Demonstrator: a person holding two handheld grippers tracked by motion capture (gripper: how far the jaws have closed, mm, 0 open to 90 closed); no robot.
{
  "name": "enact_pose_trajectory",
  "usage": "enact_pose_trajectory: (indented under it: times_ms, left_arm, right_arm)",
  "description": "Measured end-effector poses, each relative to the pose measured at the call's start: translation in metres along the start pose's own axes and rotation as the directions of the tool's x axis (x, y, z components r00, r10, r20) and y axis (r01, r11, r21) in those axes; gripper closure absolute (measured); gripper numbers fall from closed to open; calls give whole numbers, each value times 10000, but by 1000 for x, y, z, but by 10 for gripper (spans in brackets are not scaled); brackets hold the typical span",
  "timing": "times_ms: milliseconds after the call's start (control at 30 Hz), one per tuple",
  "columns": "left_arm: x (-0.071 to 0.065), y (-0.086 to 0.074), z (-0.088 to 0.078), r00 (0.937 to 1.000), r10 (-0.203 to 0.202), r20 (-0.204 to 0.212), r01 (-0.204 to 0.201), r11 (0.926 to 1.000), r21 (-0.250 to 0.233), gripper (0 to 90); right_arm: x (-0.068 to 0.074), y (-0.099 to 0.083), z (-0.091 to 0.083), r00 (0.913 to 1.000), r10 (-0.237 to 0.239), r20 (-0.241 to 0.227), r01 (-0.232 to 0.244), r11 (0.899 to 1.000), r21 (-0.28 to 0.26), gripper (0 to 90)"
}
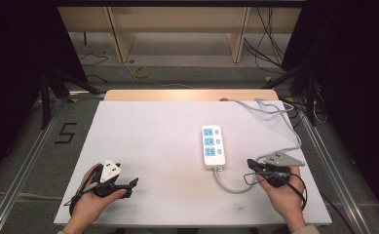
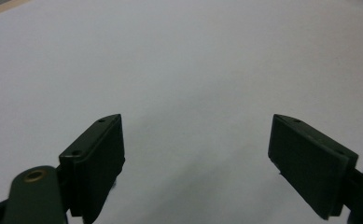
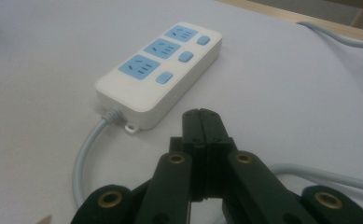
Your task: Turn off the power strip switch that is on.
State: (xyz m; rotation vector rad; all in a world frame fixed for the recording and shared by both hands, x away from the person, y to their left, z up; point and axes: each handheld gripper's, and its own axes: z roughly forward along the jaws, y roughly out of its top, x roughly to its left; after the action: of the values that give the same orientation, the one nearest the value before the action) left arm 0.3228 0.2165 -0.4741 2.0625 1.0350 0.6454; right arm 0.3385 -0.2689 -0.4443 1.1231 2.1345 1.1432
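A white power strip (image 1: 213, 146) with three blue sockets and blue switches lies right of the table's middle; in the right gripper view the power strip (image 3: 163, 67) sits just ahead of the jaws. Its grey cable (image 1: 231, 186) loops from the near end round to the right and off the far edge. My right gripper (image 1: 252, 164) rests near the front right, jaws pressed together with nothing between them, a short way right of the strip's near end. My left gripper (image 1: 133, 182) lies at the front left, jaws wide apart over bare white tabletop (image 2: 193, 70).
The white table (image 1: 148, 141) has a wooden strip (image 1: 187, 94) along its far edge. Beyond it stand wooden frame legs (image 1: 119, 34) and loose floor cables (image 1: 141, 73). Metal rails (image 1: 26, 161) run along both sides of the table.
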Motion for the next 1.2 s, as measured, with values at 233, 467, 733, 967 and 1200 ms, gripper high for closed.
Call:
enact_pose_trajectory:
  times_ms: [233,467,733,967,1200]
  left_arm:
    - [0,0,0,10000,12,-25,-12,10000,-9,185]
    - [0,0,0,10000,19,-31,-19,10000,-23,185]
    - [0,0,0,10000,44,-38,-44,10000,2,185]
    - [0,0,0,10000,57,-53,-57,10000,-18,186]
    - [0,0,0,9999,104,-65,-104,9999,-8,187]
  right_arm:
    - [0,3,1,10000,-52,6,52,10000,-21,900]
    - [0,6,2,10000,-79,-11,79,10000,13,900]
    - [1,9,4,9999,-163,-28,163,9999,12,900]
    - [2,12,6,9997,-236,-66,237,9997,62,900]
    - [2,15,8,9997,-249,-81,250,9996,126,900]
